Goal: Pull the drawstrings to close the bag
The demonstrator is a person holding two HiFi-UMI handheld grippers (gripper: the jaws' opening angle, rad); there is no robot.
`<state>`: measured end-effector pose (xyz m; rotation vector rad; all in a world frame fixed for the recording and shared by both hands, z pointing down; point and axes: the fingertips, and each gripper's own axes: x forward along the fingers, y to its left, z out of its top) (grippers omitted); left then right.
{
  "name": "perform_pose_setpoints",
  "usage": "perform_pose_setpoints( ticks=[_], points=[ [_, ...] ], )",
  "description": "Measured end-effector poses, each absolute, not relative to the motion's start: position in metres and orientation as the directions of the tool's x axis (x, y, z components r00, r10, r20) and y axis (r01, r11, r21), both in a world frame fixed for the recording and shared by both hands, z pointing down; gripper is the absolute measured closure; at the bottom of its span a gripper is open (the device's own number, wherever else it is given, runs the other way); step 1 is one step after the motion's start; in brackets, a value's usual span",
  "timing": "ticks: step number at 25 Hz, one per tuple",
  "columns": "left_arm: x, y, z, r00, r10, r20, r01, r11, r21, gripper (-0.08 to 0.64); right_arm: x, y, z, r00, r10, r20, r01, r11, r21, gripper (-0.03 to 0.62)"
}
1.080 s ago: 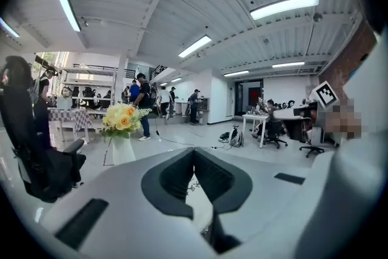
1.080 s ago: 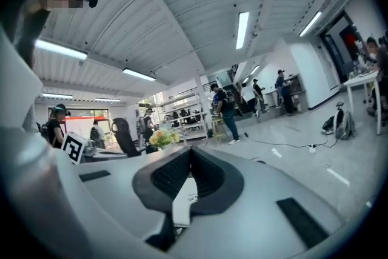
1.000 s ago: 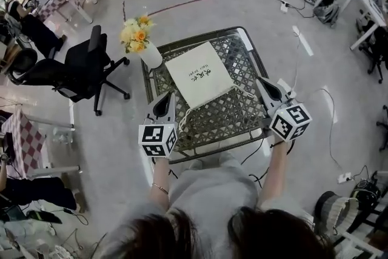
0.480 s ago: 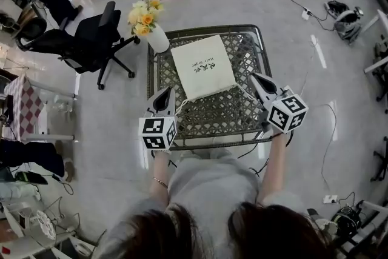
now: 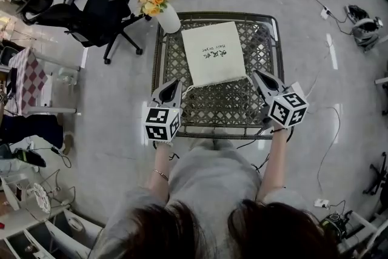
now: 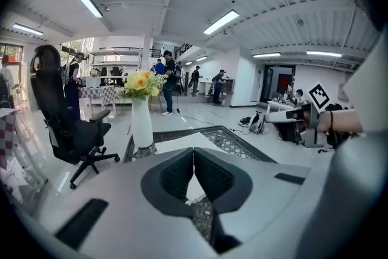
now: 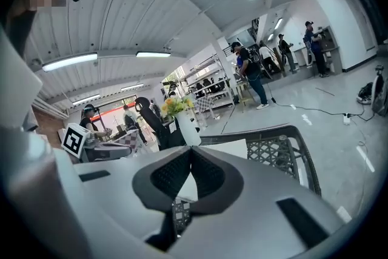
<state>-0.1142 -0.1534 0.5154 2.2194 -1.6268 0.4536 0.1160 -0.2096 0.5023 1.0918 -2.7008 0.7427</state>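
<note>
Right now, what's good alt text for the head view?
From above: a left gripper and right gripper, both shut, each pinch a drawstring of a white bag on a lattice table. A vase stands at its far-left corner.

A white cloth bag (image 5: pixel 213 53) with dark print lies flat on the lattice table (image 5: pixel 218 105). From its near edge, the thin left drawstring (image 5: pixel 187 88) and right drawstring (image 5: pixel 249 77) run outward.
</note>
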Motion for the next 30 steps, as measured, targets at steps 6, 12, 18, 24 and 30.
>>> perform_pose_setpoints(
  ticks=[6,12,18,24,30],
  points=[
    [-0.110,-0.156,0.537,0.345,-0.793,0.502,-0.936,-0.328,0.127,0.535,0.113,-0.215,0.525,-0.726,-0.588,0.357,-0.688,0.604,-0.403,0.571],
    [-0.109,-0.156,0.564,0.381,-0.734,0.562,-0.917,-0.376,0.131,0.534,0.113,-0.217,0.555,-0.700,-0.564,0.438,-0.713,0.593,-0.375,0.571],
    [-0.102,-0.157,0.597,0.429,-0.658,0.619,-0.886,-0.441,0.146,0.532,0.115,-0.222,0.589,-0.677,-0.525,0.516,-0.728,0.580,-0.365,0.571],
    [-0.099,-0.154,0.627,0.438,-0.601,0.668,-0.874,-0.457,0.162,0.532,0.123,-0.227,0.611,-0.661,-0.501,0.558,-0.740,0.560,-0.372,0.569],
    [-0.102,-0.157,0.649,0.443,-0.553,0.706,-0.862,-0.479,0.165,0.532,0.125,-0.233,0.637,-0.629,-0.452,0.633,-0.743,0.589,-0.317,0.568]
  ],
)
